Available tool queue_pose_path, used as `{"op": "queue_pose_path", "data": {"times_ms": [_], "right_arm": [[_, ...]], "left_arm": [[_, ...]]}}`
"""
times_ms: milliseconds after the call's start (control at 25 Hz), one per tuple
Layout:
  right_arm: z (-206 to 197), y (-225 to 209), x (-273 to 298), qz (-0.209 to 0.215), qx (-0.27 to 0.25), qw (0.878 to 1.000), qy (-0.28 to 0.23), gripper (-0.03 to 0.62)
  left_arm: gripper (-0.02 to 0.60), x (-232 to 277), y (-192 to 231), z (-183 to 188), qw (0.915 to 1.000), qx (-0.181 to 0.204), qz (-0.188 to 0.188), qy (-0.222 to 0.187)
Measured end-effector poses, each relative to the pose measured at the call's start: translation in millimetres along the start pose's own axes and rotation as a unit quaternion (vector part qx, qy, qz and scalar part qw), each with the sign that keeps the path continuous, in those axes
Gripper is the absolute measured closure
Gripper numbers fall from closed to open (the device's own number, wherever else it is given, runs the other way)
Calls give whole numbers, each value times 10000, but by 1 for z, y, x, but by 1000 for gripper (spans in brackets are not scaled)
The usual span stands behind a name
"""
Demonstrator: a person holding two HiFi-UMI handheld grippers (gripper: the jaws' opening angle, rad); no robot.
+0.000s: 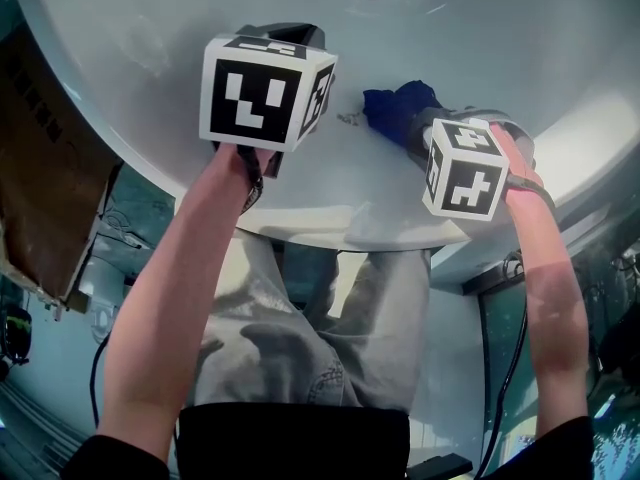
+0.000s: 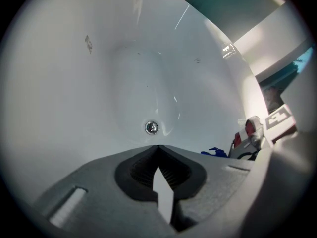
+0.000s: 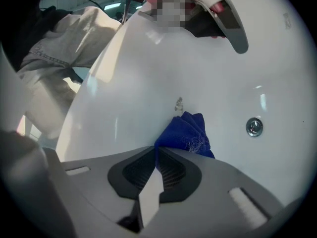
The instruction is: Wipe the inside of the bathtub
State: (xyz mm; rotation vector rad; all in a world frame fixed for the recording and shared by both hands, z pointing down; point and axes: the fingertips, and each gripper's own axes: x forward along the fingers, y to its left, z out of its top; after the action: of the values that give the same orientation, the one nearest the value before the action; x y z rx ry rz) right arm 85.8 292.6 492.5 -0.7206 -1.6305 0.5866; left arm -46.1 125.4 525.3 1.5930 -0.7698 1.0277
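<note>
While one left gripper point(image 2: 157, 148) hangs closed and empty over the single bathtub point(image 1: 140, 58), one right gripper point(image 3: 156, 151) clamps one blue cloth point(image 3: 188, 130), which sticks out lengthwise ahead of its jaws.

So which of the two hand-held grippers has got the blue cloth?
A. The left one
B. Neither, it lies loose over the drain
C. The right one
C: in the right gripper view the right gripper has its jaws shut on the blue cloth, while the left gripper has its jaws together with nothing between them.
</note>
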Motion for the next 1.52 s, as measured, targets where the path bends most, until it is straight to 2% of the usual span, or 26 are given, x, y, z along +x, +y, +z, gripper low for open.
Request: {"op": "queue_pose_path", "data": {"times_ms": [560,960,1040,1240,1520], "right_arm": [[20,93,-43,530,109,9968,-591,572],[23,111,-49,598,244,9941,-874,572],[25,104,-52,448,250,9934,-1024,572],[31,61,-78,-233,545,9854,-1599,572],[19,1,-98,-1065,702,9765,-1739,571]], "left_arm": [[577,-1,6,4,10000,-27,-40,-44],[577,4,-3,1,10000,27,-61,28],[577,5,-5,2,10000,35,-71,32],[577,11,-6,2,9999,43,-101,56],[577,17,-10,3,9998,64,-154,76]]}}
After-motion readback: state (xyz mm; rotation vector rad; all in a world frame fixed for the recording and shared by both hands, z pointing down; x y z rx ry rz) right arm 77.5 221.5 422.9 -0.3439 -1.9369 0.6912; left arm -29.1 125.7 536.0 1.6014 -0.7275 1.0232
